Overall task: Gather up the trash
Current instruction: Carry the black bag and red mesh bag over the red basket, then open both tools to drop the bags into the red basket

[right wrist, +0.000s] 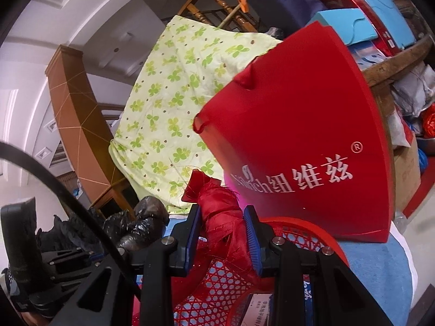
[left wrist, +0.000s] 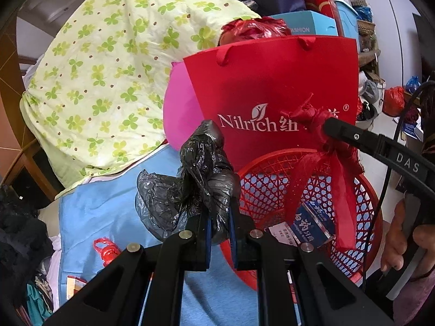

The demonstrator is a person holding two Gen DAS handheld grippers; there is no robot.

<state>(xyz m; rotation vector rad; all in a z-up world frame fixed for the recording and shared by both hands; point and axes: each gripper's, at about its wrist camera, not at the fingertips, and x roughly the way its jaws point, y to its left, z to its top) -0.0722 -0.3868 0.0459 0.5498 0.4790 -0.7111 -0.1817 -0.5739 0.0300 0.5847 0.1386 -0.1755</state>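
- Left gripper (left wrist: 218, 217) is clamped on a crumpled black plastic bag (left wrist: 190, 187), at the red mesh basket's (left wrist: 361, 190) 9 o'clock rim.
- Right gripper (right wrist: 223, 233) pinches red ribbon fabric (right wrist: 220, 203) above the basket.
- A red paper bag (left wrist: 272, 81) crowds the basket's 12 o'clock edge; bare blue cloth (left wrist: 103, 212) lies at 9 o'clock.

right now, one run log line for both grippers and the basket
left gripper: shut on black plastic bag | right gripper: shut on red cloth | red basket: boxes inside

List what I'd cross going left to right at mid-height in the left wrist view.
Clover-print quilt → pink bag → red Nilrich paper bag → red fabric bundle held in the right gripper → the person's hand.
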